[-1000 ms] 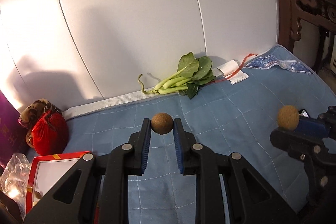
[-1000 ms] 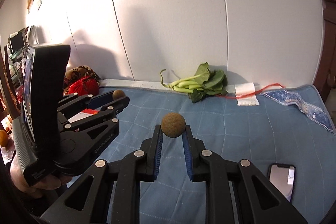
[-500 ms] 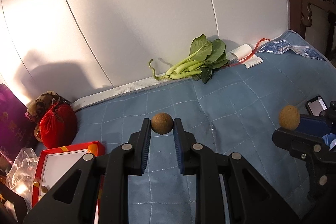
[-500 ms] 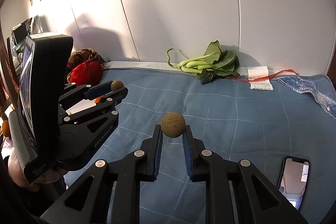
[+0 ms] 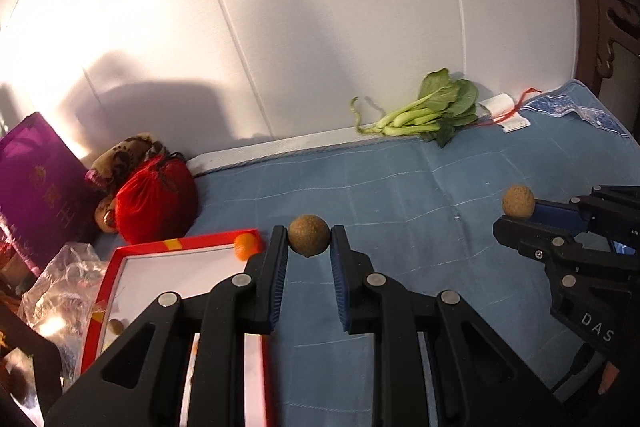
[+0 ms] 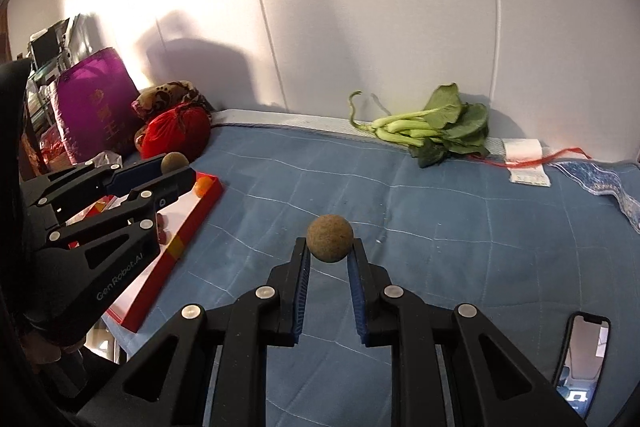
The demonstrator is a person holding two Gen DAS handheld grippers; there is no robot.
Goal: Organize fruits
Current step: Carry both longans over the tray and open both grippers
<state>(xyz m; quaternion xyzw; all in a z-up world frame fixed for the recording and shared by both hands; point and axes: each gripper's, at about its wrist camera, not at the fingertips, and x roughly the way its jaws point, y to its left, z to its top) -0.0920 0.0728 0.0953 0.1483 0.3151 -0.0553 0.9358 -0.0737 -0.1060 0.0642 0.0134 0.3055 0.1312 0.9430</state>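
Note:
My left gripper is shut on a small round brown fruit, held above the blue quilt beside the far right corner of a red-rimmed box. An orange fruit lies in that corner. My right gripper is shut on a second brown fruit over the middle of the quilt. The left gripper also shows in the right wrist view, above the box. The right gripper also shows in the left wrist view.
A bunch of green bok choy lies against the white wall. A red pouch and a purple bag stand at the left. A phone lies on the quilt at the lower right. Crumpled plastic sits left of the box.
Both grippers have swung left with their fruits still held. The red-rimmed box and the orange fruit have come into fuller view under the left gripper.

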